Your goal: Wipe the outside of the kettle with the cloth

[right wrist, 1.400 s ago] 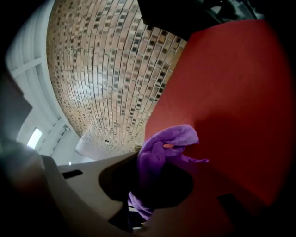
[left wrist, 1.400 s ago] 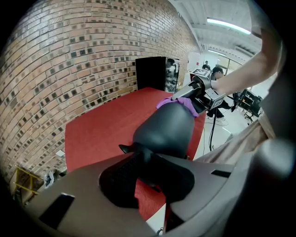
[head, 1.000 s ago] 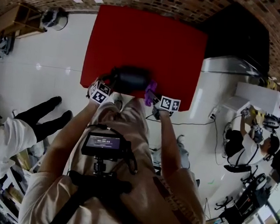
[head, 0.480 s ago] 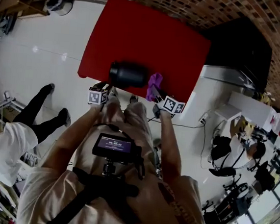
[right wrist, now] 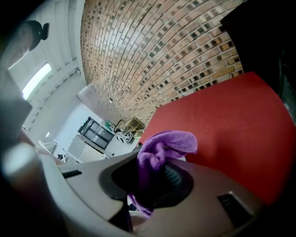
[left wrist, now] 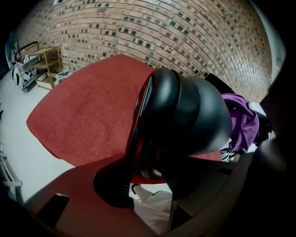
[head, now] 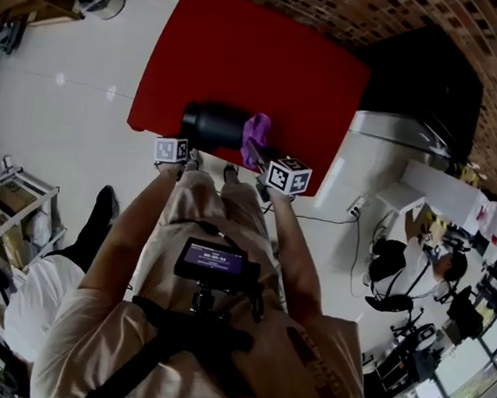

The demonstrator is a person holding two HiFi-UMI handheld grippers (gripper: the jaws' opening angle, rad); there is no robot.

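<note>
Reaching both forearms to the near edge of the red tabletop [head: 245, 53], I am tilting my left gripper [left wrist: 148, 184] down at the black kettle [head: 213, 126] lying on its side there. Its jaws have just been opening and are standing released. My right gripper [right wrist: 147, 181] is clenching the purple cloth [right wrist: 165, 144]. Its own view is missing the kettle, while the head view is showing the cloth just beside it.

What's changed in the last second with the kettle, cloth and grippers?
The kettle, blurred between the grippers a second ago, now lies on its side near the front edge of the red table. The left gripper has just been opening its jaws with the kettle's end between them; whether they press it is unclear. Unchanged: the right gripper stays shut on the purple cloth, beside the kettle.
</note>
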